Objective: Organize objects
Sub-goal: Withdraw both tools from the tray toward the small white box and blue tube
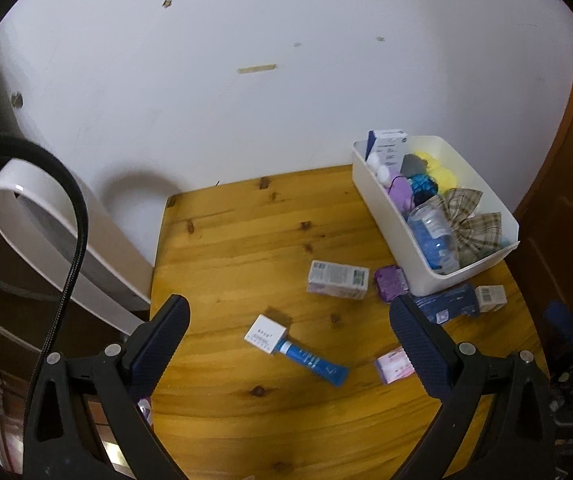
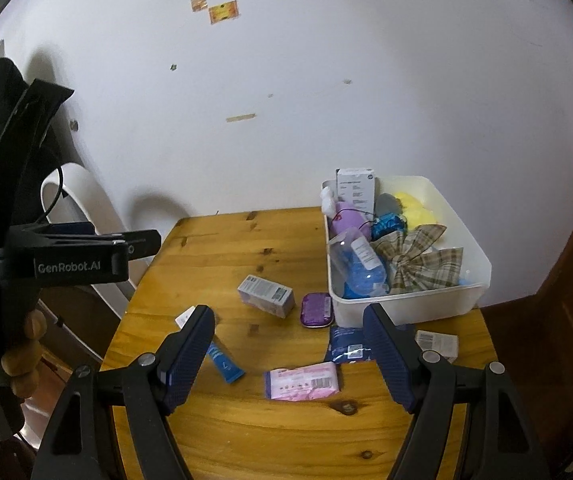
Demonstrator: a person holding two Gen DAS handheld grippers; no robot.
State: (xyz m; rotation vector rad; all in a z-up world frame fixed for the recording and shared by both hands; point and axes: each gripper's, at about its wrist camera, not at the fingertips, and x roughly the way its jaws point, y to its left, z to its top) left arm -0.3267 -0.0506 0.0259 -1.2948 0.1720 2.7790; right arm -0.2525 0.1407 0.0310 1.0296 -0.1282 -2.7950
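A white bin (image 1: 390,208) (image 2: 406,304) at the table's back right holds a bottle, pom-poms, a box and a plaid bow (image 2: 418,264). Loose on the wooden table (image 1: 226,240) (image 2: 214,256) lie a grey box (image 1: 337,279) (image 2: 266,295), a purple tin (image 1: 390,283) (image 2: 317,310), a blue tube (image 1: 312,362) (image 2: 224,365) with a white box (image 1: 265,334), a pink packet (image 1: 393,365) (image 2: 301,381), a dark blue pack (image 1: 448,303) (image 2: 346,346) and a small beige box (image 1: 490,298) (image 2: 437,343). My left gripper (image 1: 288,308) and right gripper (image 2: 288,316) hover open and empty above the table's front.
A white wall stands behind the table. A white curved appliance (image 1: 46,232) and a black cable (image 1: 70,248) are left of the table. A wooden panel (image 1: 558,240) is at the right. The left gripper's body (image 2: 78,256) shows at the left in the right wrist view.
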